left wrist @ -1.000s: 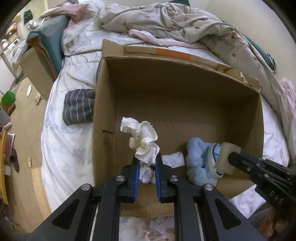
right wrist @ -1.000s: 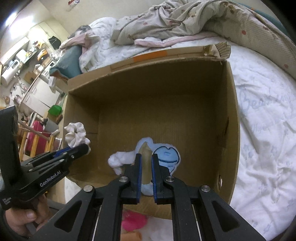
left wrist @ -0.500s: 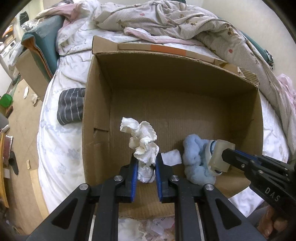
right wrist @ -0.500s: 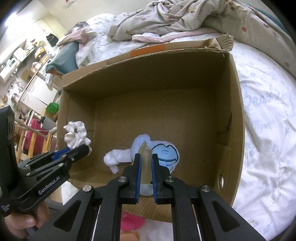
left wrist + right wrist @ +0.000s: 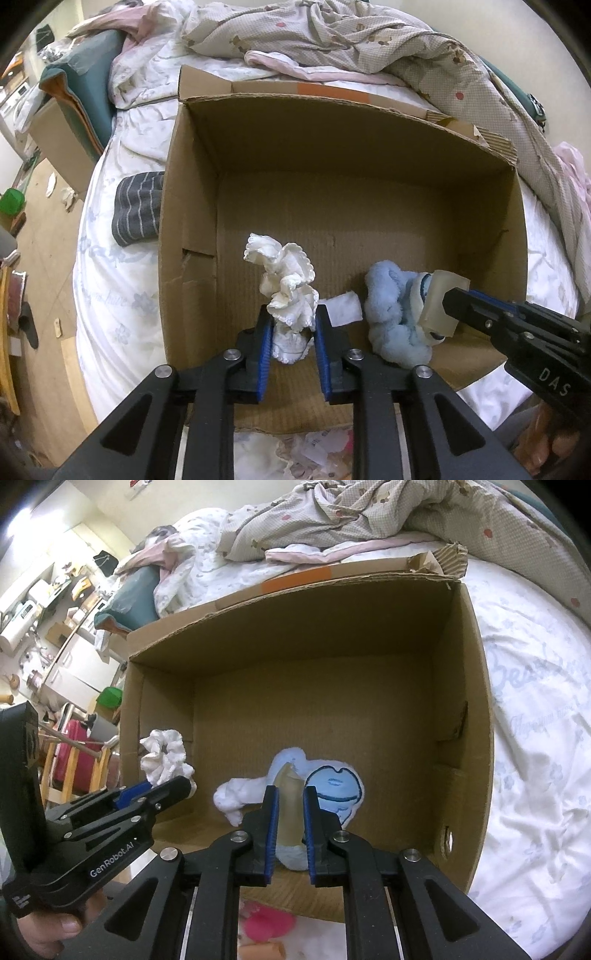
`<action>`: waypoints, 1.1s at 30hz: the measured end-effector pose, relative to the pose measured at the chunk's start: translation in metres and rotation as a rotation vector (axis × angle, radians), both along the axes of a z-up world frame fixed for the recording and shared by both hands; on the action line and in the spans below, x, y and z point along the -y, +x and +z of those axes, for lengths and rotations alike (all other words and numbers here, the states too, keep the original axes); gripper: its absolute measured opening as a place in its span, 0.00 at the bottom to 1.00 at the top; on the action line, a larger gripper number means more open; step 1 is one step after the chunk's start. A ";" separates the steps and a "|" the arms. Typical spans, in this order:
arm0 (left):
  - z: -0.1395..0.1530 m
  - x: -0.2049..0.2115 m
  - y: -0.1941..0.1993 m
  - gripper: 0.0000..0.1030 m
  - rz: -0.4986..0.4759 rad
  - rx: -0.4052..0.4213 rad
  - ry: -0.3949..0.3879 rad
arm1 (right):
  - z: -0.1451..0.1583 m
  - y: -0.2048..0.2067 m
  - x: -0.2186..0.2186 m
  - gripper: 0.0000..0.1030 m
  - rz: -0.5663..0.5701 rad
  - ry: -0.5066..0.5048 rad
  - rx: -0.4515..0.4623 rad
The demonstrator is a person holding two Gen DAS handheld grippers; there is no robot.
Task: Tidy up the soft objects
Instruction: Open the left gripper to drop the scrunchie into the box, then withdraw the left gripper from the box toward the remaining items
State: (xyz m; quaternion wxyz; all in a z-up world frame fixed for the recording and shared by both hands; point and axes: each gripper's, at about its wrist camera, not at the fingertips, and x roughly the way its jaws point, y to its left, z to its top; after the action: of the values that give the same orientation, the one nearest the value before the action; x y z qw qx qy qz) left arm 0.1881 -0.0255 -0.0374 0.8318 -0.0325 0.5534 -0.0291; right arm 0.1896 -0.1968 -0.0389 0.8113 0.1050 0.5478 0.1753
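- My left tongs (image 5: 291, 334) point down into the open cardboard box (image 5: 192, 206) that sits on the bed (image 5: 110, 280), and the white ruffled scrunchie (image 5: 284, 284) stands between their blue pads
- The jaws of my left tongs are opening; the scrunchie's lower part still sits between the pads, and I can't tell whether the pads still press it
- Seen from my right wrist, the scrunchie (image 5: 162, 755) sticks up above the tip of the left tongs (image 5: 184, 784), close to the box's left wall
- My right tongs (image 5: 290, 816) are also over the box, nearer its front wall, and their jaws are opening too
- Between the right pads is a beige translucent piece (image 5: 290, 797) attached to the light blue plush toy (image 5: 332, 786); there seems to be a slim gap on each side of it, so I read the pads as no longer pinching
- From my left wrist the plush toy (image 5: 391, 314) lies on the box floor, just right of the scrunchie, with the right tongs (image 5: 448, 306) at its right side
- A white tag (image 5: 341, 312) pokes out from the toy towards my left tongs
- A dark striped cloth (image 5: 136, 206) lies on the bed sheet outside the box's left wall
- A rumpled patterned quilt (image 5: 369, 40) is heaped beyond the box's far side
- A hand (image 5: 51, 928) grips the handle of the left tongs at the lower left of the right-wrist view
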 end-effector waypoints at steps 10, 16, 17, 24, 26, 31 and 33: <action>0.003 0.000 -0.001 0.43 0.002 0.011 -0.002 | 0.003 0.001 0.003 0.20 -0.018 0.014 0.012; 0.011 -0.003 -0.001 0.60 0.016 0.046 -0.006 | 0.010 0.001 0.007 0.76 -0.055 0.029 0.045; 0.012 -0.003 -0.001 0.60 0.018 0.051 0.001 | 0.012 0.001 0.008 0.76 -0.064 0.029 0.054; 0.021 -0.007 -0.005 0.60 0.027 0.085 0.005 | 0.014 0.002 0.011 0.76 -0.076 0.040 0.044; 0.024 -0.009 -0.007 0.60 0.034 0.093 0.009 | 0.016 0.001 0.011 0.76 -0.079 0.045 0.049; 0.030 -0.013 -0.016 0.60 0.052 0.104 0.014 | 0.021 -0.005 0.012 0.76 -0.083 0.057 0.057; 0.033 -0.016 -0.022 0.60 0.061 0.108 0.014 | 0.021 -0.006 0.012 0.76 -0.085 0.056 0.056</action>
State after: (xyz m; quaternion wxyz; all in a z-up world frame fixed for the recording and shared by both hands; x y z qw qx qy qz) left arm 0.1660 -0.0092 -0.0041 0.8611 -0.0419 0.5067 -0.0018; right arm 0.1840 -0.2090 -0.0177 0.8296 0.1460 0.5149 0.1591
